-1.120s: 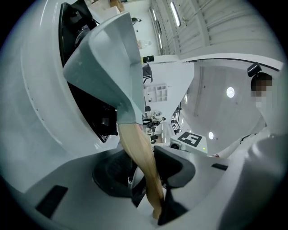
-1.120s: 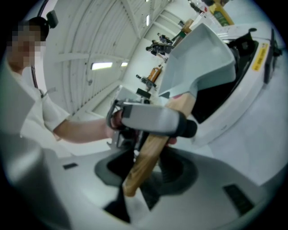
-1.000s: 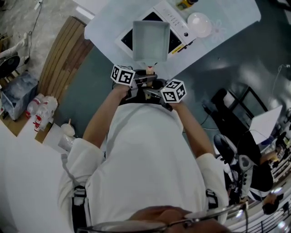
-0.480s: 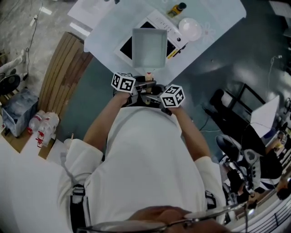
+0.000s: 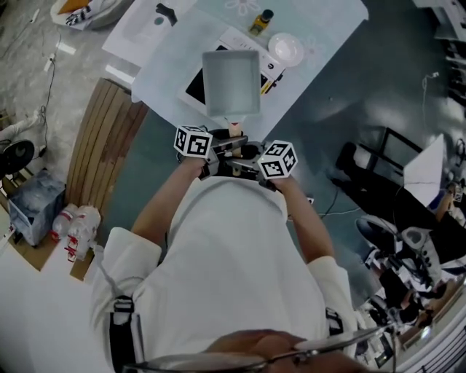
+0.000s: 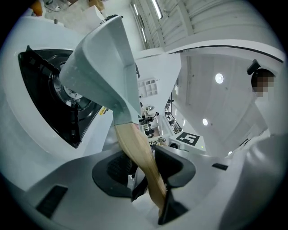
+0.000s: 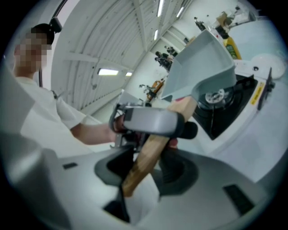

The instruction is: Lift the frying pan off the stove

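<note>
A square grey frying pan with a wooden handle hangs over the black stove on the white table. In the left gripper view the pan is tilted up, clear of the burner. My left gripper is shut on the handle. My right gripper is shut on the same handle, just behind the left gripper. In the head view the left gripper and the right gripper meet at the handle close to my chest.
A white bowl and a small bottle stand on the table beyond the stove. A slatted wooden board lies left of the table, with plastic bottles by it. Dark chairs and gear crowd the floor at right.
Both grippers keep their hold on the handle. In the head view the table, stove and pan have slid left and lower as the camera moved; the pan still hangs over the stove.
</note>
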